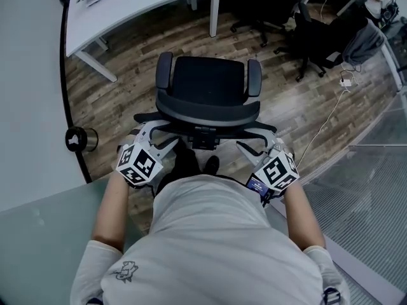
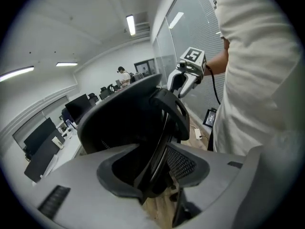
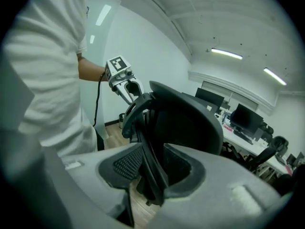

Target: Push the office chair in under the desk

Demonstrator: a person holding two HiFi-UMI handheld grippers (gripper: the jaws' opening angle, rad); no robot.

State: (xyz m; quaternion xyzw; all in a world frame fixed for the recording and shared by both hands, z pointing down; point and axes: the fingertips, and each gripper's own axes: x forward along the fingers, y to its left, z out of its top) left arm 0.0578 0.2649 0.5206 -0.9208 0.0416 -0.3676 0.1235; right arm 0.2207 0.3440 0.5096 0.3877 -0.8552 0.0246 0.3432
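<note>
Black office chair (image 1: 208, 84) (grey armrests) upright; seat toward white desk (image 1: 127, 8), apart.

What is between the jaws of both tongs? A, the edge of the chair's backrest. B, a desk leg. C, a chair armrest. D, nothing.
A: the backrest edge runs between the open jaws of the left tongs and of the right tongs, as each gripper view shows.

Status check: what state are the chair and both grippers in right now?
chair: stands out from the desk, not yet under it.
left gripper: open, backrest edge between its jaws.
right gripper: open, backrest's other edge between its jaws.
bin: upright by the wall.
</note>
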